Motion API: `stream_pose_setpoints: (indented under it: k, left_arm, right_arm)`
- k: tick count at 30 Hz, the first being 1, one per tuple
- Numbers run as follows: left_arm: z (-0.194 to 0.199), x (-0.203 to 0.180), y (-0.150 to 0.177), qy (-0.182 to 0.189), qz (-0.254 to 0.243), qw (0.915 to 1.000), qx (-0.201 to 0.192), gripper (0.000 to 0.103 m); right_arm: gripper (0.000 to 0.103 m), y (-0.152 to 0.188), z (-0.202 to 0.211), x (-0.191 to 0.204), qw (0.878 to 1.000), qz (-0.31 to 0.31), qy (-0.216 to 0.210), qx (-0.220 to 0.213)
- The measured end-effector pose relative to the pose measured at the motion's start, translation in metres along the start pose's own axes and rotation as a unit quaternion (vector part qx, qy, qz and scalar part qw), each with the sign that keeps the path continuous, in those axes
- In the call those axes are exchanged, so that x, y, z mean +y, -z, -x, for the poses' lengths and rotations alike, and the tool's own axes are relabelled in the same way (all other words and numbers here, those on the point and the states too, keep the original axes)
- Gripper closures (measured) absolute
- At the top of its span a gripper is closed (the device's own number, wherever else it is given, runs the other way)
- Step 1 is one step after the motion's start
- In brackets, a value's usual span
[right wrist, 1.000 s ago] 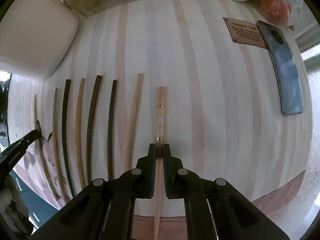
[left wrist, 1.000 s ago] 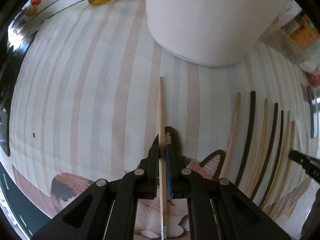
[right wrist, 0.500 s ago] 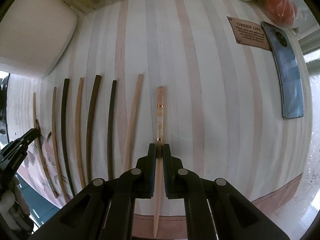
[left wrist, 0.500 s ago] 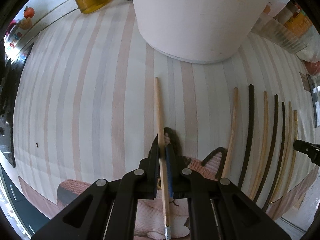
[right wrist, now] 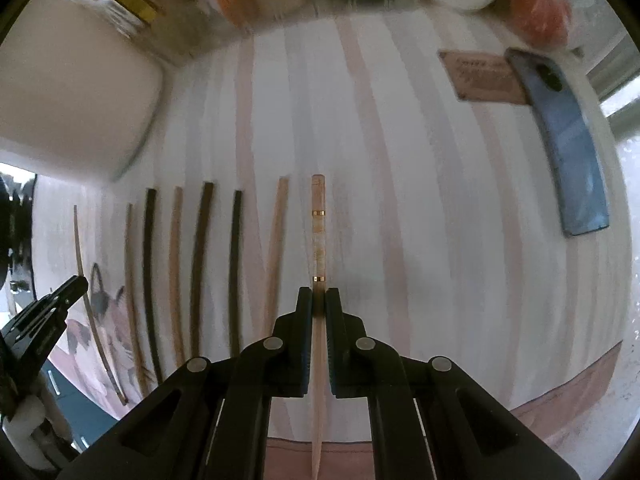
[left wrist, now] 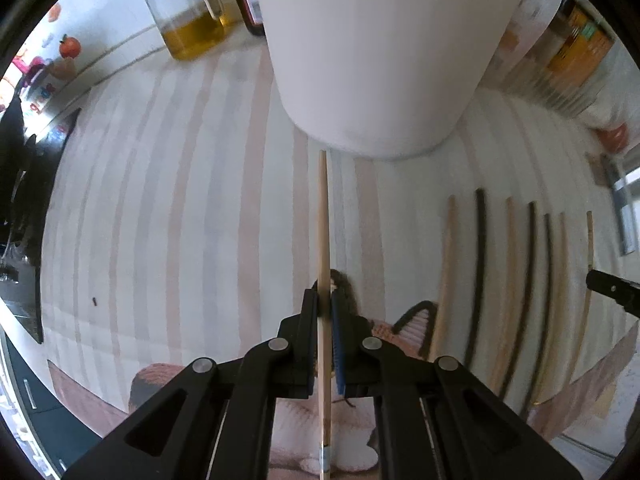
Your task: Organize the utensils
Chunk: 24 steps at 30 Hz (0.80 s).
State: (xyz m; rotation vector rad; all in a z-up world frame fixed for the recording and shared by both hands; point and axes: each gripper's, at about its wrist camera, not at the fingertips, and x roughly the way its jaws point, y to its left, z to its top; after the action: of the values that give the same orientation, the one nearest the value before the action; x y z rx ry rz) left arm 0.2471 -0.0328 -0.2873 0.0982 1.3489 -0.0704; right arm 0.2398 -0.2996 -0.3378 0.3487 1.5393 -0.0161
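Seven chopsticks lie on the mat, long axes near-to-far. Left gripper clamps a pale stick; right gripper clamps a banded stick, both pointing far.

Left hand-held gripper risen, chopstick lifted — white container nearer

Soft daylight, faint shadows; fisheye bending at edges; motion blur, strongest in right wrist view.
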Motion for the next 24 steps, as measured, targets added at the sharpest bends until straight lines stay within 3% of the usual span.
stream_pose_setpoints:
  k: [10,24]
  left_arm:
    - [0.066,0.0,-0.005,0.019,0.006,0.9972,-0.071,0.099]
    - [0.115,0.012,-0.014,0.021,0.016,0.9888,-0.147,0.099]
  right_arm:
    - [0.097,0.014,0.053,0.009,0.996,0.004,-0.02,-0.086]
    - [0.098,-0.014,0.122,0.034,0.984,0.034,-0.041,-0.17]
